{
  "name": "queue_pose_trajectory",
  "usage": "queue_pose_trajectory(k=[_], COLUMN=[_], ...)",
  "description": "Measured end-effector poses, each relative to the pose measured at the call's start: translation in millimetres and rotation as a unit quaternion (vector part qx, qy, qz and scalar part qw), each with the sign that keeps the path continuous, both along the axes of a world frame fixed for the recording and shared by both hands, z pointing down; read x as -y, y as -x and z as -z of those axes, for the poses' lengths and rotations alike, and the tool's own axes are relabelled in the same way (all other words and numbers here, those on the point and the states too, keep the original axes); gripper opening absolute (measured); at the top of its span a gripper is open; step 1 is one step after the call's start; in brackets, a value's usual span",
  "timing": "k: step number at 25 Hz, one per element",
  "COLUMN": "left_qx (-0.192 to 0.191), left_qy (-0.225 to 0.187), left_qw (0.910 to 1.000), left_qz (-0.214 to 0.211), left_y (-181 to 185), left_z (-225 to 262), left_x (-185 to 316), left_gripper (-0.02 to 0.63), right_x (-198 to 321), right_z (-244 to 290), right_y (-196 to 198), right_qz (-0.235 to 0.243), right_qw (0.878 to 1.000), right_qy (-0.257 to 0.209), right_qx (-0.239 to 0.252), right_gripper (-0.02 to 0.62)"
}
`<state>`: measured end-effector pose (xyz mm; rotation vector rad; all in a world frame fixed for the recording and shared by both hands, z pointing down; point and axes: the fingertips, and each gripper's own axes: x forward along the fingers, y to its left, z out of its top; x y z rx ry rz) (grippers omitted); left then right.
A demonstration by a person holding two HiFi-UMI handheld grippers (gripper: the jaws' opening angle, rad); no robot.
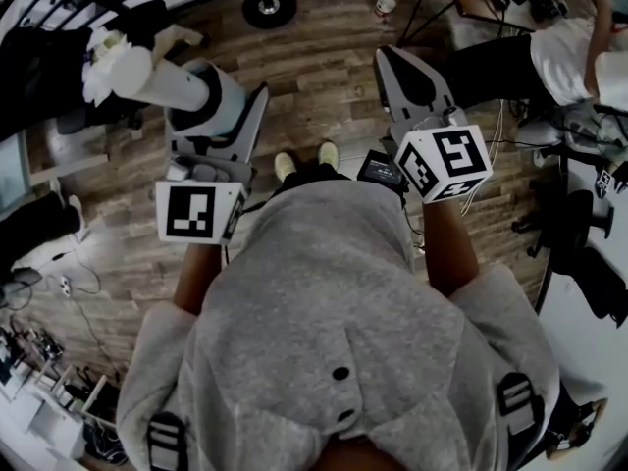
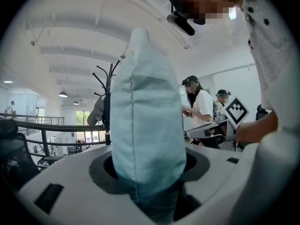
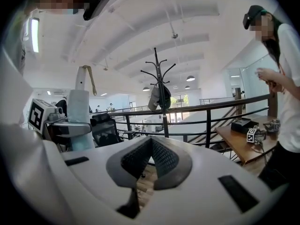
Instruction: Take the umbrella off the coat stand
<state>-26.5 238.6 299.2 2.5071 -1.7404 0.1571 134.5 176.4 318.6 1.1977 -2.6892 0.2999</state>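
Note:
The folded pale blue umbrella (image 2: 145, 125) stands upright between the jaws of my left gripper (image 2: 149, 168), which is shut on it. In the head view the umbrella (image 1: 147, 75) sticks out to the left from the left gripper (image 1: 221, 101). It also shows in the right gripper view, where the umbrella (image 3: 78, 104) stands at the left. My right gripper (image 3: 150, 144) holds nothing, its pads meeting at the tips; in the head view the right gripper (image 1: 397, 67) points forward over the wood floor. The black coat stand (image 3: 161, 86) stands ahead by a railing, apart from both grippers.
A grey item (image 3: 154, 97) hangs on the coat stand (image 2: 107, 97). A black railing (image 3: 206, 109) runs across ahead. A person in a white shirt (image 2: 199, 109) stands to the right near a wooden desk (image 3: 243, 142). A round black base (image 1: 270, 6) sits on the floor ahead.

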Motion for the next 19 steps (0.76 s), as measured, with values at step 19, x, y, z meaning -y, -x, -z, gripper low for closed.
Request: queue_pose_trajectory(k=[19], left_qx=[0.003], left_qy=[-0.012], left_qw=[0.9999], left_qz=[-0.011], left_y=[-1.0], left_z=[4.7], left_x=[-0.1], left_gripper=[0.262], right_x=[-2.7], right_z=[1.4], right_y=[-0.5], right_qz=[-0.003], right_qw=[1.0], right_qy=[-0.004], right_qx=[-0.003], right_gripper=[0.009])
